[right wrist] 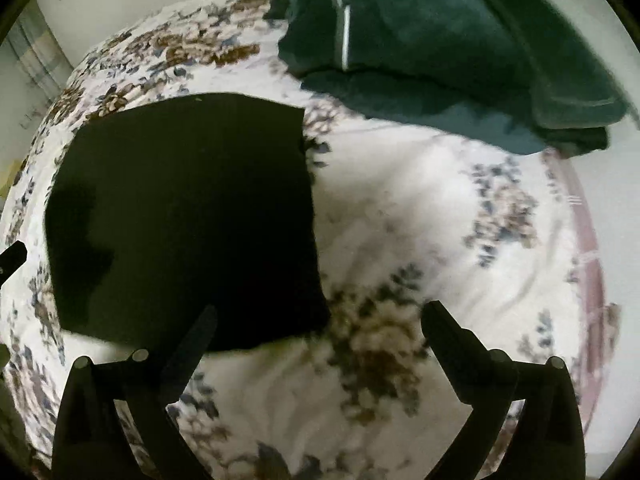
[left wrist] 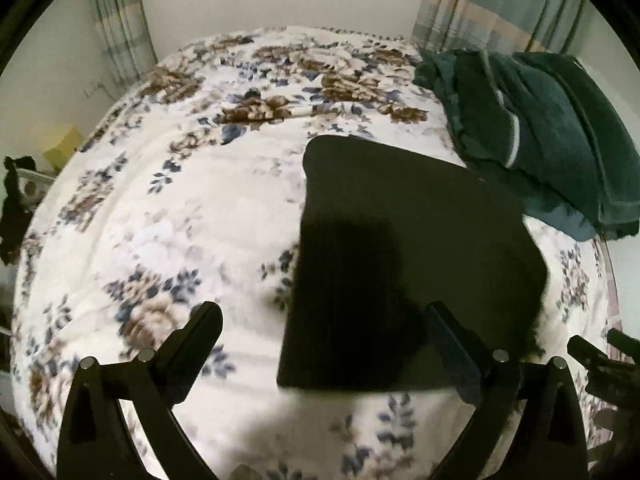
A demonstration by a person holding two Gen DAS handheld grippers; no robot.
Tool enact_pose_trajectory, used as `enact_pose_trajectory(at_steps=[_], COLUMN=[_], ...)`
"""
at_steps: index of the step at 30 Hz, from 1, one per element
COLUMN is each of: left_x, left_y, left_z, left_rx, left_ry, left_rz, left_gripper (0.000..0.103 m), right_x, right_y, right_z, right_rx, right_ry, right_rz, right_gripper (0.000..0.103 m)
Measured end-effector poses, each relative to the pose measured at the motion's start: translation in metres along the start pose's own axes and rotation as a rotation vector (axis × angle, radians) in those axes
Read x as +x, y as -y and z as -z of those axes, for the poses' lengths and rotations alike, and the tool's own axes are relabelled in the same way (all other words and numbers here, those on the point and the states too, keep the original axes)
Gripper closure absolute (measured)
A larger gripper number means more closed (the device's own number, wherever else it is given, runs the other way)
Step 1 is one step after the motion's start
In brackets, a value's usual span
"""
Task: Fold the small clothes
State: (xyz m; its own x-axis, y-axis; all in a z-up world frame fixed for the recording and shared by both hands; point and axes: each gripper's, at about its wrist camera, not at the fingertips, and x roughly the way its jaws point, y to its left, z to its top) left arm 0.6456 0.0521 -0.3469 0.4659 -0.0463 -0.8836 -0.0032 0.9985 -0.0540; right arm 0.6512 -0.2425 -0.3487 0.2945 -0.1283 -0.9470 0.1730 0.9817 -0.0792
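A small black garment [left wrist: 404, 264] lies flat on the floral bedspread [left wrist: 168, 216], folded into a rough rectangle. It also shows in the right wrist view [right wrist: 188, 220]. My left gripper [left wrist: 324, 320] is open and empty, hovering above the garment's near left edge. My right gripper [right wrist: 320, 320] is open and empty, above the garment's near right corner. The tip of the right gripper shows at the right edge of the left wrist view [left wrist: 600, 356].
A pile of dark green folded fabric [left wrist: 540, 120] sits at the far right of the bed, also in the right wrist view [right wrist: 448, 36]. Curtains [left wrist: 492, 4] and a wall stand behind the bed. A yellow object [left wrist: 64, 148] is off the bed's left side.
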Motion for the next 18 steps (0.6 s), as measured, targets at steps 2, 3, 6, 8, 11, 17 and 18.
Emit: enact_pose_trajectory(at_steps=[2,3,6,8,11,17,18], left_x=[-0.028,-0.047,-0.091,-0.123,-0.173,-0.271,-0.29], left_y=[0.01,0.015,0.029,0.036,0.04,0.043,0.043], left_z=[0.009,0.014,0.026,0.035,0.053,0.087,0.094], left_rx=[0.007,0.011,0.029,0.042,0.039,0.04,0.038], left_ry=[0.016,0.03,0.065,0.085,0.114,0.19,0.203], left_rz=[-0.013,-0.017,-0.032,-0.045,-0.034,-0.044,-0.045], left_gripper=[0.0,0.0,0.0,0.0,0.0,0.0,0.0], right_x=[-0.035,-0.053,-0.106,-0.139,-0.197,-0.311,-0.327], right_y=[0.005,0.006,0.014,0.017,0.027,0.048,0.05], right_z=[0.016,0.025,0.049,0.061,0.084,0.13,0.136], right_rx=[0.0,0.001,0.0,-0.002,0.002,0.023,0.019], right_ry=[0.036,0.052,0.088,0.11,0.158,0.246,0.258], right_rz=[0.02,0.025,0.027,0.024,0.034,0.024,0.02], right_gripper=[0.0,0.0,0.0,0.0,0.0,0.0,0.0])
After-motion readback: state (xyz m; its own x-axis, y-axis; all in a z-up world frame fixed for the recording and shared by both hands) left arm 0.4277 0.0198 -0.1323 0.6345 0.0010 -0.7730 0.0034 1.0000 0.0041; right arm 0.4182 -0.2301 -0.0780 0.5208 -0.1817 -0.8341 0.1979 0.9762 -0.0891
